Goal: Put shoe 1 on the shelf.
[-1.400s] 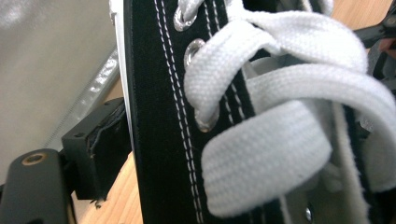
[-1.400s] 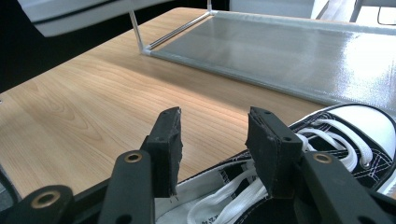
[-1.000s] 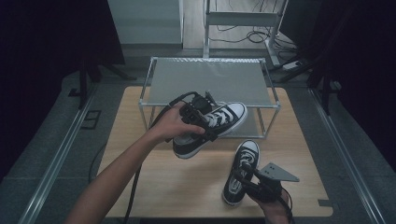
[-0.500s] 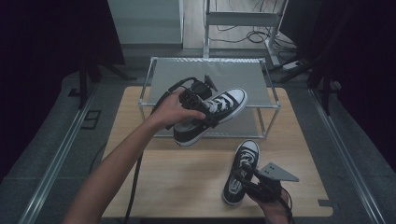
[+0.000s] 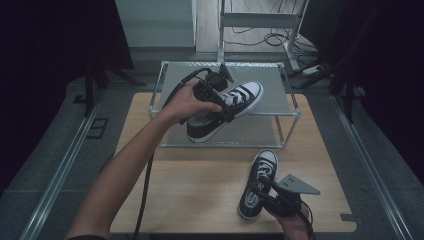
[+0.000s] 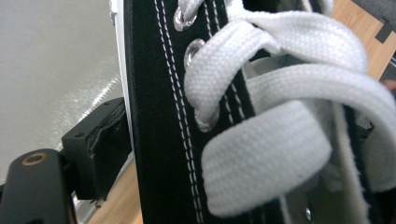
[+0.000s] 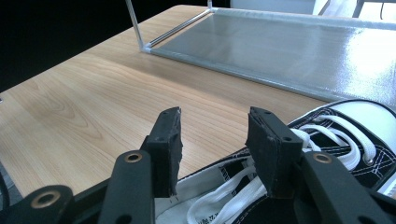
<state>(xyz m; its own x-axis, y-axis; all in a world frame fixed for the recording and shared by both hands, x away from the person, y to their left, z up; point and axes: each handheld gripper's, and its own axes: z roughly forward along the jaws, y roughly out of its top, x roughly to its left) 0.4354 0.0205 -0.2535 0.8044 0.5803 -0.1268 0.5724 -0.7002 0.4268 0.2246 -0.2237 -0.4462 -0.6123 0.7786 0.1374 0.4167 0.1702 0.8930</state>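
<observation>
A black sneaker (image 5: 246, 93) with white laces and a white toe hangs tilted in the air at the front of the wire rack's top shelf (image 5: 272, 75). My left gripper (image 5: 219, 106) is shut on its side wall. In the left gripper view one pad (image 6: 100, 140) presses the black canvas (image 6: 159, 116) beside the eyelets. A second, matching sneaker (image 5: 261, 175) lies on the wooden table (image 5: 190, 185), toe pointing away. My right gripper (image 5: 261, 194) is at its heel end. That gripper (image 7: 219, 144) stands open just above the shoe's collar (image 7: 336, 135), gripping nothing.
The two-tier metal rack has a lower shelf (image 5: 250, 135) resting on the table's far half, with thin corner posts (image 5: 298, 115). Bare wood (image 7: 93, 102) lies left of the lying sneaker. The left gripper's cable (image 5: 147, 175) trails along the forearm. Dark floor surrounds the table.
My left hand has carried the held sneaker upward and farther away, from the lower shelf level toward the rack's top shelf. The right gripper and the lying sneaker have stayed put.
</observation>
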